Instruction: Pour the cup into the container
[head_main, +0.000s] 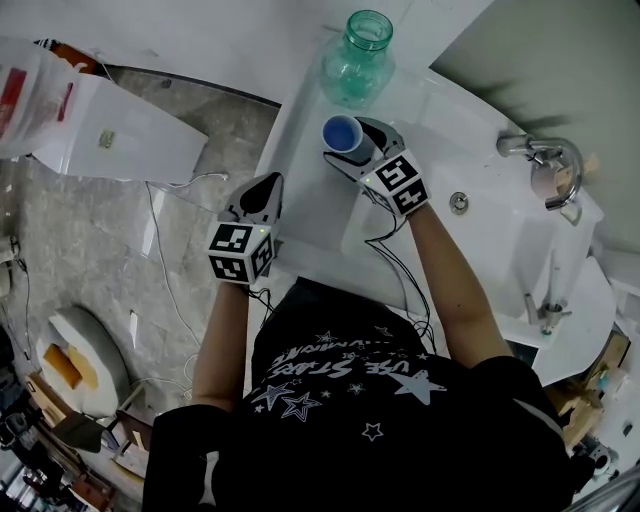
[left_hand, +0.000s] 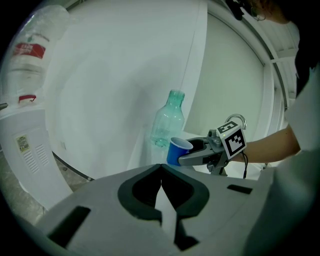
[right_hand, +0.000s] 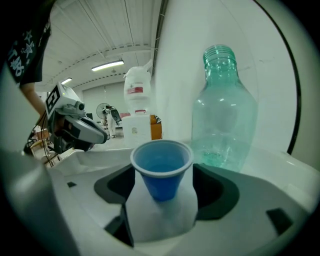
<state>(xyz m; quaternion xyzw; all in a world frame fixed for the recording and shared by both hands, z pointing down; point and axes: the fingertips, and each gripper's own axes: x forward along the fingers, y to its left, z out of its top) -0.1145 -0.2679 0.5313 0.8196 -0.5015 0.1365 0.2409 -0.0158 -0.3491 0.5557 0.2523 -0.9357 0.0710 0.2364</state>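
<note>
A small blue cup (head_main: 340, 131) stands upright on the white counter (head_main: 300, 110), just in front of a clear teal bottle (head_main: 357, 58) with an open neck. My right gripper (head_main: 346, 141) has a jaw on either side of the cup. In the right gripper view the cup (right_hand: 161, 167) sits between the jaws with narrow gaps beside its body, and the bottle (right_hand: 223, 115) rises close behind on the right. My left gripper (head_main: 267, 186) hovers at the counter's left edge, jaw tips together and holding nothing. Its view shows the cup (left_hand: 177, 150) and bottle (left_hand: 166, 125) ahead.
A sink basin (head_main: 470, 235) with a chrome faucet (head_main: 545, 158) lies right of the cup. A white appliance (head_main: 110, 130) stands on the floor at left, with cables (head_main: 165, 250) trailing beside it. A large water jug (left_hand: 35, 55) shows at upper left in the left gripper view.
</note>
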